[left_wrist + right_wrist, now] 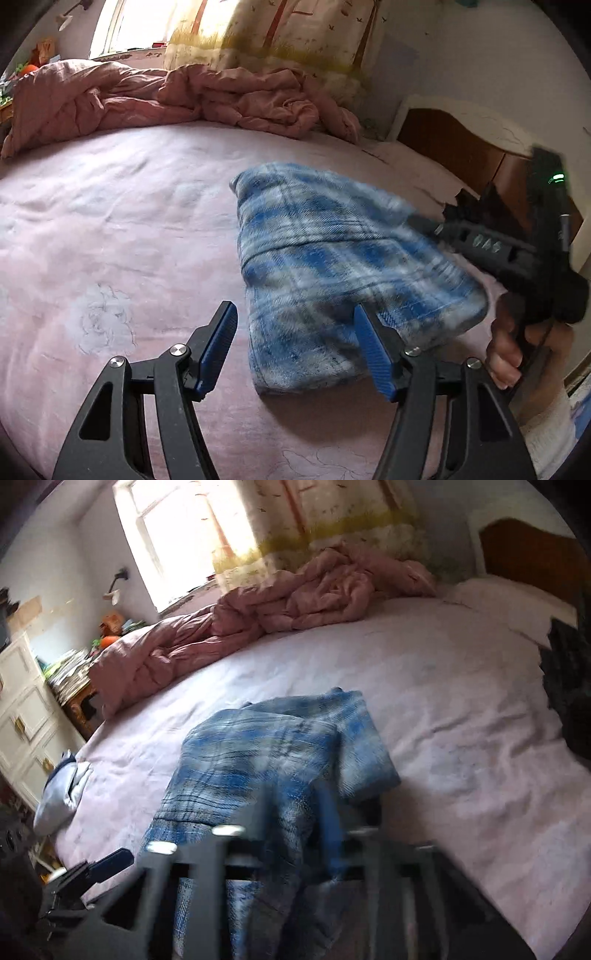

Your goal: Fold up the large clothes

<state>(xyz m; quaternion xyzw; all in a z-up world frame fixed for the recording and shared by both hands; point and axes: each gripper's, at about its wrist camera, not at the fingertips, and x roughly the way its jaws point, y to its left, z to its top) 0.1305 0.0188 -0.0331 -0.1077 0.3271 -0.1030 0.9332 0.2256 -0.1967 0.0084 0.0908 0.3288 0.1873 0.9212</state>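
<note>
1. A blue checked shirt [343,266] is seen in a thick, folded bundle on the pink bed sheet [122,229], near the side where the person stands.

2. The left gripper [295,350] is held just above the near end of the bundle. Its blue fingers [218,339] are spread wide, and nothing is held between them.

3. The right gripper [332,842] is blurred in its own view. Its fingers are shut tight, and a flap of the shirt seems to be pinched and lifted there, though the blur makes this hard to be sure of.

4. In the left view, the right gripper is seen at the far right edge of the shirt, with a hand [513,350] wrapped around its handle.

5. The step in hand looks like a late fold: one side of the shirt is being carried over the rest.

6. Next, the flap should be laid flat on the bundle and let go. The near end may then need to be gripped by the left gripper and the edges lined up.

7. A crumpled pink blanket [177,99] is left at the far side of the bed, well apart from the shirt.
</note>
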